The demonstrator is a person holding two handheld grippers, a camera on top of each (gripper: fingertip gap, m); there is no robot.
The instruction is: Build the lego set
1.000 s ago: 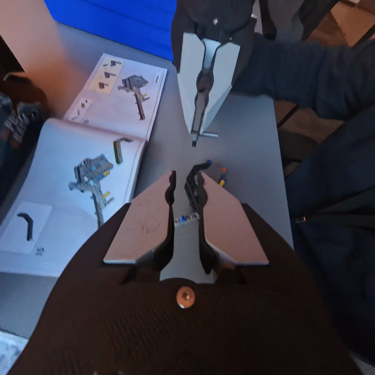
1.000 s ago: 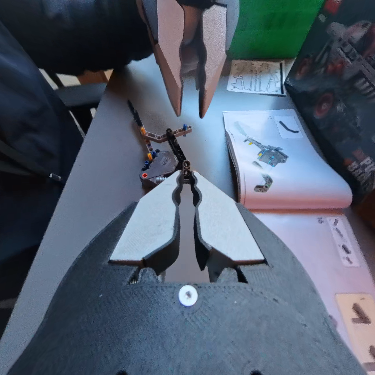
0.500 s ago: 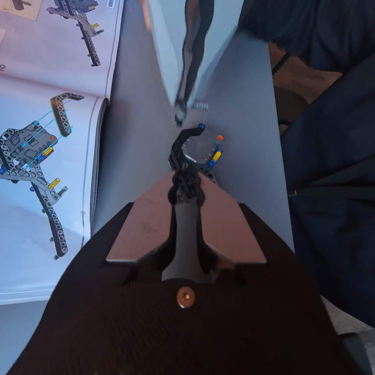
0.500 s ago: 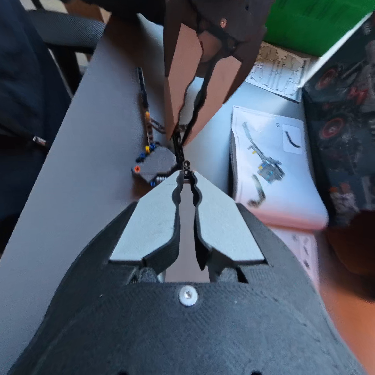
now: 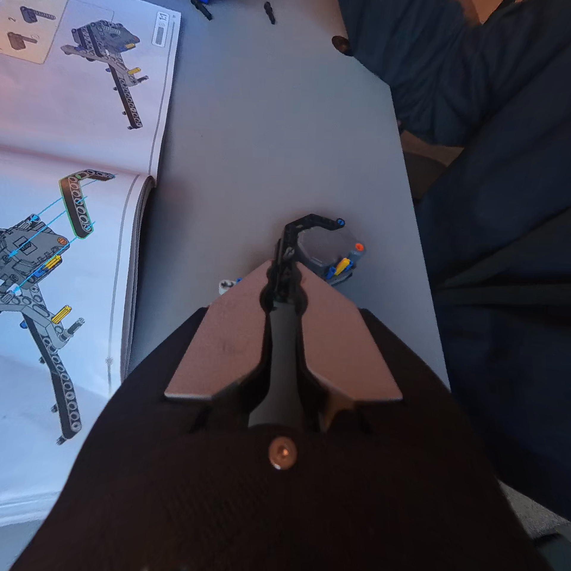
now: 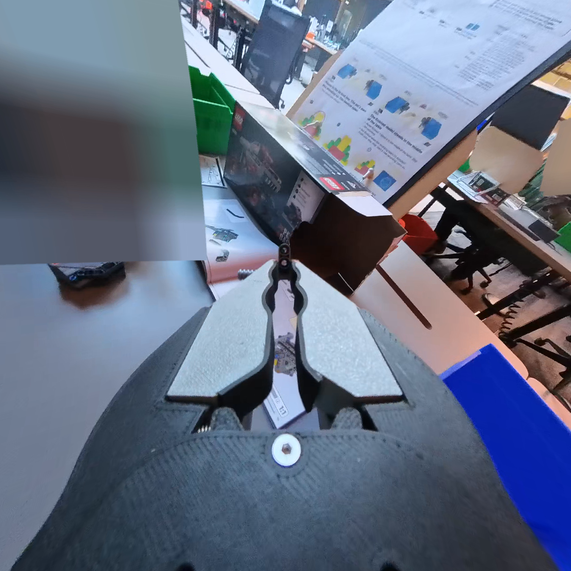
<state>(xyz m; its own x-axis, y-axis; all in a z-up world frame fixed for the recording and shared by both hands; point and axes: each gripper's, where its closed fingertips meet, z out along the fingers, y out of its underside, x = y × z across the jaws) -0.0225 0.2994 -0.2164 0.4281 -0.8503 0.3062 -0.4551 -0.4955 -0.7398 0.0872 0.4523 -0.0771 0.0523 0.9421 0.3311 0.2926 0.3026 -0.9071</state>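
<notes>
build: early, only small motor frame (image 5: 321, 250) assembled | left gripper (image 5: 284, 278) clamps its black beam | right gripper (image 6: 283, 262) pinches small black piece (image 6: 283, 251) | most steps left

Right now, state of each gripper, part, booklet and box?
left gripper: shut on the black bent beam
black bent beam: joined to the grey motor block, which rests on the table
right gripper: shut on a small black connector, lifted off the table
instruction booklet: open, flat
lego box: end flap open
</notes>
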